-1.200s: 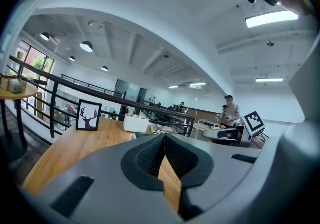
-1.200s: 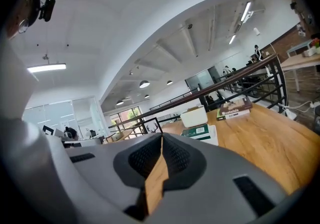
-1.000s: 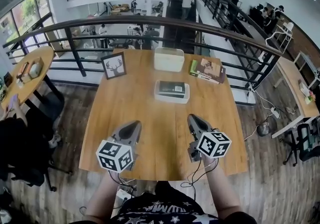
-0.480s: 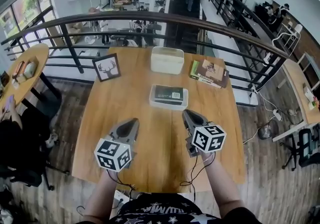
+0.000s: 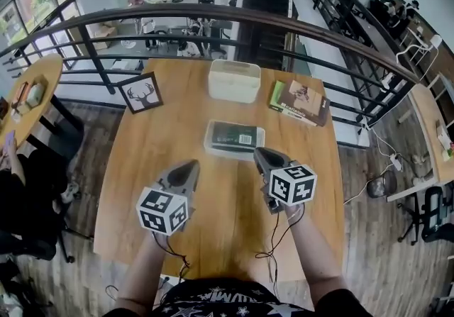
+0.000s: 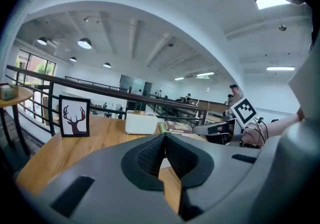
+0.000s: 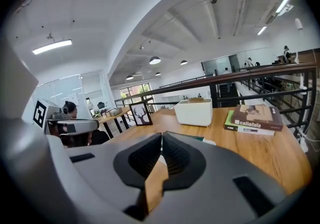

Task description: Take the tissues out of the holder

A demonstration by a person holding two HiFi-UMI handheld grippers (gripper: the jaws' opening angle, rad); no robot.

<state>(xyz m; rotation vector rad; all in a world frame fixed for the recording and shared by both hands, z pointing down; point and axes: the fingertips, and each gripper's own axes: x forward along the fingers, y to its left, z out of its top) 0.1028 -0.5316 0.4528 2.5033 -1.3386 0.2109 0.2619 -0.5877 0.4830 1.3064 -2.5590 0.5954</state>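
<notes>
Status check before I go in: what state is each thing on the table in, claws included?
Left claw, shut, empty.
Right claw, shut, empty.
Dark green tissue pack, lying flat inside its holder, not yet taken out.
Clear rectangular plastic holder, sitting flat, pack inside.
White rectangular box, upright, top looks closed.
Stack of two books, closed, lying flat.
Black-framed deer picture, standing upright.
</notes>
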